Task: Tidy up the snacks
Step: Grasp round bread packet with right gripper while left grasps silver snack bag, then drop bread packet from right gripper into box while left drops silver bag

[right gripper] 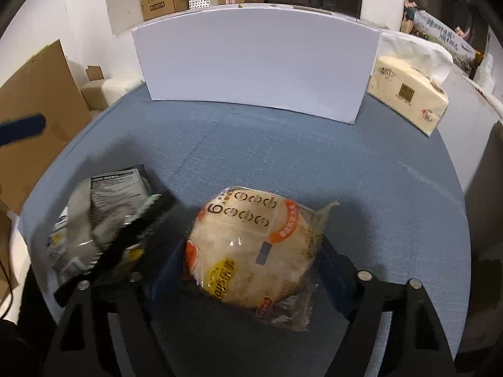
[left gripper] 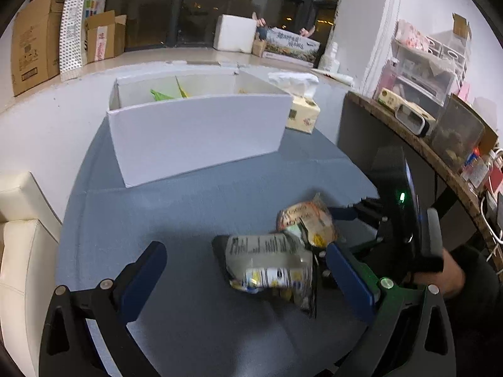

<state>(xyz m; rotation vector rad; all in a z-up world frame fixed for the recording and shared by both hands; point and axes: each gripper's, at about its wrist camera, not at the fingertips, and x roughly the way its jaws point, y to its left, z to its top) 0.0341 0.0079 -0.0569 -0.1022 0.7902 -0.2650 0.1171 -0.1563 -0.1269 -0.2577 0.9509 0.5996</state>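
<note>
A round bread pack (right gripper: 251, 248) with orange labels sits between my right gripper's (right gripper: 251, 270) fingers, which are closed on its sides; it also shows in the left wrist view (left gripper: 306, 220). A grey and black snack bag (left gripper: 270, 259) lies on the blue table beside it, also seen at the left of the right wrist view (right gripper: 100, 220). My left gripper (left gripper: 248, 279) is open, its fingers wide on either side of the bag. The white divided box (left gripper: 201, 132) stands at the far side, with green packets (left gripper: 163, 95) inside.
A tissue pack (left gripper: 303, 114) lies right of the box, also in the right wrist view (right gripper: 408, 106). A curved wooden shelf (left gripper: 440, 163) with clutter runs along the right. A cream seat (left gripper: 22, 235) is at the left. Cardboard boxes (left gripper: 34, 40) stand behind.
</note>
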